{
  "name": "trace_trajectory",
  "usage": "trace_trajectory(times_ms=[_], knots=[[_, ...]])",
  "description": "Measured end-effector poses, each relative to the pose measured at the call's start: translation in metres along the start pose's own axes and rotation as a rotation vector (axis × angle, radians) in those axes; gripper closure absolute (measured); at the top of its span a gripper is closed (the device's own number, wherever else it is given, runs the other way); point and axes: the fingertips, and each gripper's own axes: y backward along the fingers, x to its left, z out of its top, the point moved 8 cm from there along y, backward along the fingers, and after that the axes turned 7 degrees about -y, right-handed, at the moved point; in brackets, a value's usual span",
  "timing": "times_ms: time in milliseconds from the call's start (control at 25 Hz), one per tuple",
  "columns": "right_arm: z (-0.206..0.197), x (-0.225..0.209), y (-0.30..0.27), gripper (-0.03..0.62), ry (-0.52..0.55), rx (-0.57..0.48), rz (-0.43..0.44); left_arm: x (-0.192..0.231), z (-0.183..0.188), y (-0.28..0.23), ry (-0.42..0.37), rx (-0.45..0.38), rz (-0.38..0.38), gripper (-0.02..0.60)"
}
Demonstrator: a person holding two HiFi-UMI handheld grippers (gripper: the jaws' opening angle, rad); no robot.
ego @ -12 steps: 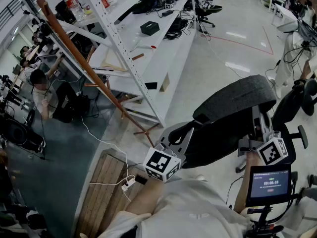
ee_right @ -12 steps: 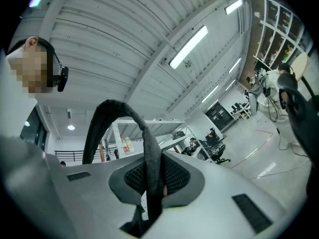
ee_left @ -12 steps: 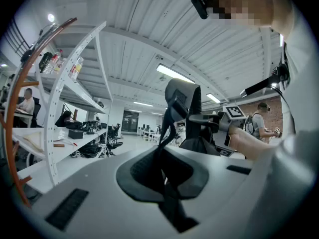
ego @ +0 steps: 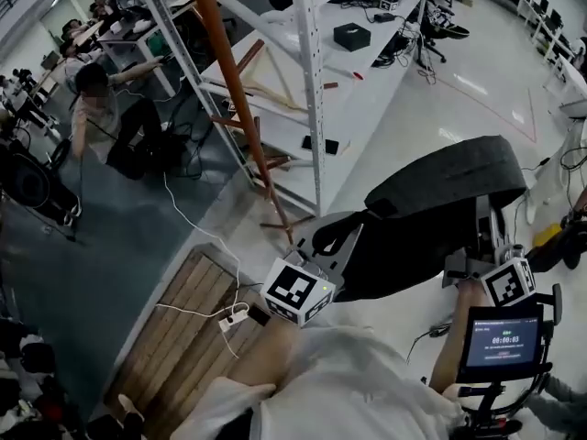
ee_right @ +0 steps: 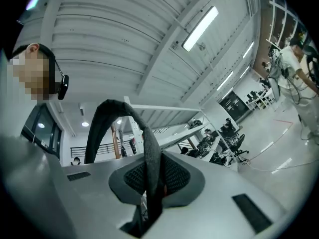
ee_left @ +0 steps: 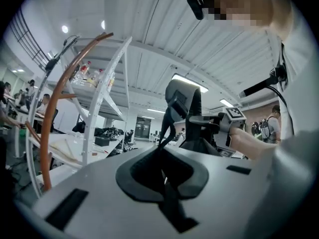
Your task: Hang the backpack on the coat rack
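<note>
A dark grey and black backpack [ego: 431,214] hangs in the air between my two grippers. My left gripper [ego: 337,241] is shut on a black strap [ee_left: 164,148] at the pack's left side. On the pack's right side my right gripper [ego: 479,216] is shut on a grey strap loop [ee_right: 145,143], which arches up from the closed jaws. The coat rack [ego: 234,90], a brown wooden pole with spread feet, stands left of the backpack, apart from it. In the left gripper view the coat rack [ee_left: 52,123] curves up at the left, with the backpack [ee_left: 182,101] straight ahead.
White metal shelving [ego: 316,108] stands right behind the rack. A wooden pallet [ego: 183,337] with a power strip [ego: 234,317] and a white cable lies on the floor at lower left. A person [ego: 101,108] crouches at far left. A small screen [ego: 500,339] sits at lower right.
The head view has swung, so the rack pole and shelving now sit more upright and nearer the picture's middle. Both grippers keep their hold on the backpack straps.
</note>
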Motion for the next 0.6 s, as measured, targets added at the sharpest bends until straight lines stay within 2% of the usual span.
trace_trajectory(times_ms=[200,360,600], knots=[[-0.042,0.042,-0.061,0.551,0.010,0.043,0.037,0.068,-0.001,0.043,0.027,-0.026,0.054,0.566],[-0.072,0.045,-0.112,0.551,0.012,0.073,0.056,0.110,-0.012,0.051,0.038,-0.035,0.081,0.566],[-0.090,0.057,-0.159,0.551,-0.011,0.116,0.111,0.138,-0.005,0.063,0.036,-0.036,0.144,0.566]])
